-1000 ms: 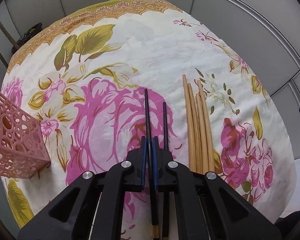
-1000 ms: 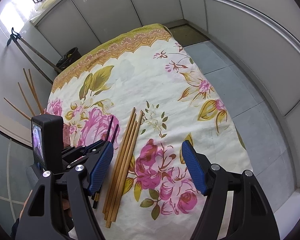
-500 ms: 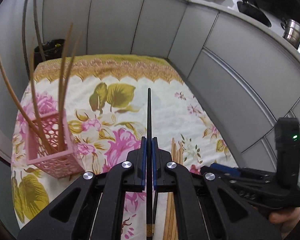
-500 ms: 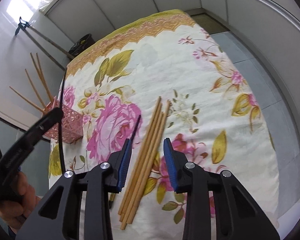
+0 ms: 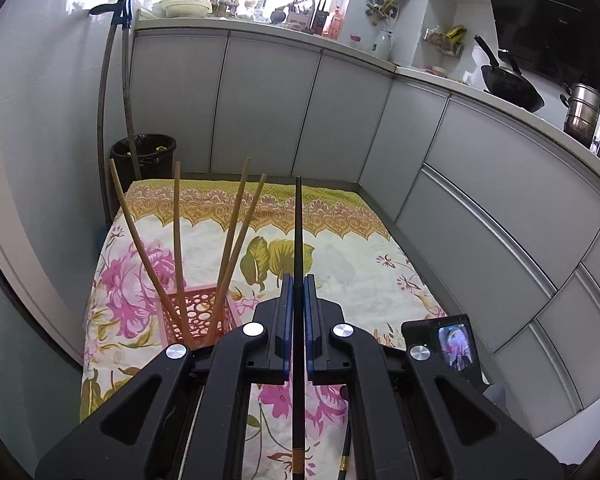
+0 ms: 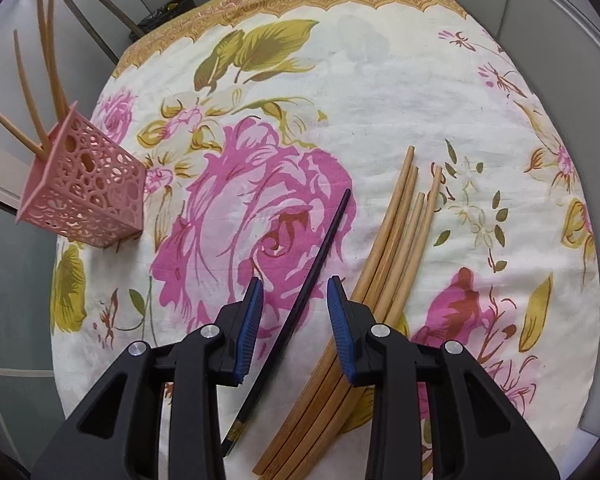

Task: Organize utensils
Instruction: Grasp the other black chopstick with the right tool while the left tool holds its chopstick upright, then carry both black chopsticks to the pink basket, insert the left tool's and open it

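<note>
The left gripper [image 5: 296,328] is clamped shut on a black chopstick [image 5: 298,240], which runs straight out between its pads with the tip pointing away over the floral cloth [image 5: 340,264]. The pink basket [image 5: 198,312] stands just to the left of and below that gripper, with four wooden chopsticks [image 5: 236,236] already leaning in it. The right gripper [image 6: 294,316] points steeply down with its jaws partly apart, straddling a second black chopstick [image 6: 320,256] flat on the worktop. Its long axis runs diagonally, nearly in line with the fingers, and the pads do not yet touch it. The loose bundle of wooden chopsticks [image 6: 396,240] lies just to its right.
</note>
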{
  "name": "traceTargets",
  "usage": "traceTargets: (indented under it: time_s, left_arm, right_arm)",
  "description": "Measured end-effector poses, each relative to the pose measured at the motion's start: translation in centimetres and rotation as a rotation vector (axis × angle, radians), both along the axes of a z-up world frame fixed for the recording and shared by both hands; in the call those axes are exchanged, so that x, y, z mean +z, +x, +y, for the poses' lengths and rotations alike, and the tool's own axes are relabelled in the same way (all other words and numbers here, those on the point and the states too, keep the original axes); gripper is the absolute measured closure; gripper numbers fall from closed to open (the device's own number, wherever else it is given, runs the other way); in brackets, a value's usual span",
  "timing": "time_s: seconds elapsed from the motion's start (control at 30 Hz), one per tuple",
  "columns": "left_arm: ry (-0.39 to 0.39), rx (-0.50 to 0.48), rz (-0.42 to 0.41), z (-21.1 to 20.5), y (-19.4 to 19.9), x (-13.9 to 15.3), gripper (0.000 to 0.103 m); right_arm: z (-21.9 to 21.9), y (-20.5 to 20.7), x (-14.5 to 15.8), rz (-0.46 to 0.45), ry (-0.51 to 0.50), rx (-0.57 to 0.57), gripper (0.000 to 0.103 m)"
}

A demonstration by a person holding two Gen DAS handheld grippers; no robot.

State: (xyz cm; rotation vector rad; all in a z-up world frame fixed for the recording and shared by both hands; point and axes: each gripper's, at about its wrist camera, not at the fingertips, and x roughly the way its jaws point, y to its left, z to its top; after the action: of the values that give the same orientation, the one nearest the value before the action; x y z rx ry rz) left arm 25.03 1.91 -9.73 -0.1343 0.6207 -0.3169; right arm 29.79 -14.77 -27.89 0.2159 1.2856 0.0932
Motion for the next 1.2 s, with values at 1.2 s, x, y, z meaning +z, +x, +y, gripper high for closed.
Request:
traceTargets:
  time_s: [1.2]
  left_arm:
    - [-0.115, 0.147, -0.129, 6.0, 3.3, -0.9, 0.099]
  right_arm:
    - [-0.2, -4.3, 12.6, -0.595, 0.137, 0.004, 0.098]
